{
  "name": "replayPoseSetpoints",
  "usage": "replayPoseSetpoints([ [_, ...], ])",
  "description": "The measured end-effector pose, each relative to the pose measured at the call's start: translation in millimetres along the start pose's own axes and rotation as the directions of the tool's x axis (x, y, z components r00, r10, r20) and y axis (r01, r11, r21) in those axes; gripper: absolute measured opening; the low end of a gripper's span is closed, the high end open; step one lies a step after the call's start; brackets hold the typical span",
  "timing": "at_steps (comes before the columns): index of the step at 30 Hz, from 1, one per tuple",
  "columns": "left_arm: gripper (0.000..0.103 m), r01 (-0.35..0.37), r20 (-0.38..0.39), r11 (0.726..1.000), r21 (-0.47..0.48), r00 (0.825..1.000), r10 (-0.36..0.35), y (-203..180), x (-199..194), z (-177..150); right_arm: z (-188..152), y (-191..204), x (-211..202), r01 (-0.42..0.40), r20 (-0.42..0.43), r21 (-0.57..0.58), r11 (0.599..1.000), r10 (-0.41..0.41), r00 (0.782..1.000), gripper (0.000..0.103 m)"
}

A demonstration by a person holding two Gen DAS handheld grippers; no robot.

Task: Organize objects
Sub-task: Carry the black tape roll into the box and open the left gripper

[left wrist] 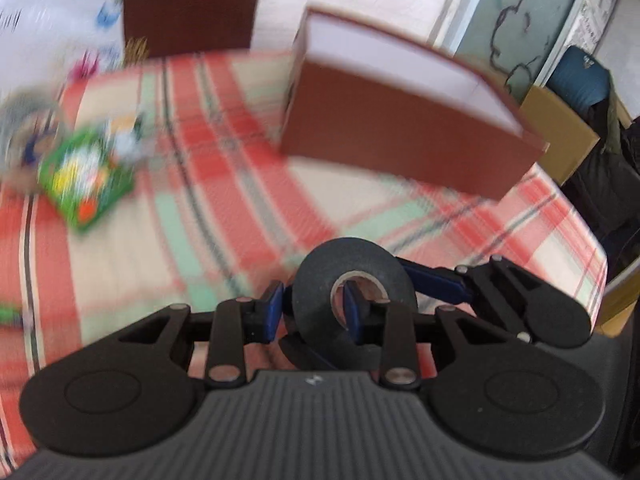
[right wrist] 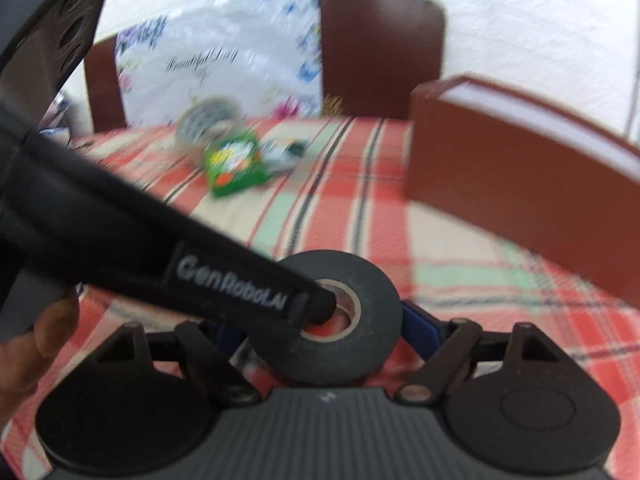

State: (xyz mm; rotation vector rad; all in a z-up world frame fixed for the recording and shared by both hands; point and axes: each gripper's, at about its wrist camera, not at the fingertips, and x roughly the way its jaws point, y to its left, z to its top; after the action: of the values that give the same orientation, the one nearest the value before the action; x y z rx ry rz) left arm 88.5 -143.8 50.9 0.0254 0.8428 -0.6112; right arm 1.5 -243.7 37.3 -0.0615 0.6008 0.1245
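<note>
A black tape roll [left wrist: 352,300] is held above the plaid tablecloth [left wrist: 200,208]. My left gripper [left wrist: 314,308] is shut on its wall, one blue finger outside and one inside the core. In the right wrist view the same roll [right wrist: 332,320] sits between my right gripper's [right wrist: 328,332] blue fingers [right wrist: 420,326], and the left gripper's arm [right wrist: 160,252] reaches into its core. Whether the right fingers press the roll is unclear. A brown open box [left wrist: 400,116] with a white inside stands at the right, also in the right wrist view [right wrist: 520,176].
A green snack packet [left wrist: 86,176] and a clear tape roll [left wrist: 24,120] lie at the far left; both show in the right wrist view, the packet [right wrist: 236,164] and the clear tape [right wrist: 208,120]. Brown chair backs [right wrist: 380,52] stand behind the table. A cardboard box [left wrist: 560,136] sits off the right edge.
</note>
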Motion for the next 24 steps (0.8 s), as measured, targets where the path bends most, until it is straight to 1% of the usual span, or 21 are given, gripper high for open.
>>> replayPoseSetpoints([
  [3,0.034,-0.007,0.068,0.999,0.042,0.998,0.004,-14.1,-3.8,34.1,22.7,-17.7,-5.5,0.042,0.101,0.007,0.999,-0.042,0.994,0.082],
  [6,0.034,-0.025,0.144,0.996,0.086,0.990,0.012,-29.8,-1.1,68.7,50.8,-40.1,-5.5,0.073,0.189,0.033,0.997,-0.078,0.979,0.082],
  [8,0.034,-0.036,0.187,0.993,0.114,0.982,0.014,-37.0,3.9,88.2,69.1,-55.3,-1.3,0.098,0.235,0.049,0.994,-0.107,0.966,0.082],
  [10,0.034,-0.047,0.208,0.991,0.122,0.978,0.021,-40.5,15.9,107.6,85.5,-71.2,8.8,0.114,0.263,0.064,0.991,-0.126,0.957,0.082],
  [12,0.034,-0.057,0.209,0.991,0.125,0.978,0.030,-41.9,31.2,122.6,98.3,-87.2,23.5,0.114,0.265,0.087,0.990,-0.134,0.955,0.082],
  [16,0.034,-0.072,0.177,0.990,0.119,0.983,0.050,-44.1,59.5,142.7,112.7,-110.9,57.2,0.112,0.228,0.115,0.987,-0.136,0.964,0.082],
  [20,0.035,-0.088,0.156,0.989,0.115,0.985,0.070,-43.4,83.7,151.6,118.3,-128.6,86.2,0.106,0.184,0.138,0.985,-0.131,0.974,0.082],
  [22,0.035,-0.093,0.133,0.990,0.110,0.988,0.078,-40.9,93.0,152.6,118.4,-134.4,100.4,0.106,0.152,0.148,0.983,-0.128,0.980,0.082],
  [24,0.036,-0.105,0.140,0.987,0.122,0.986,0.087,-41.2,94.1,149.3,115.0,-133.2,106.8,0.109,0.134,0.164,0.980,-0.131,0.982,0.083],
])
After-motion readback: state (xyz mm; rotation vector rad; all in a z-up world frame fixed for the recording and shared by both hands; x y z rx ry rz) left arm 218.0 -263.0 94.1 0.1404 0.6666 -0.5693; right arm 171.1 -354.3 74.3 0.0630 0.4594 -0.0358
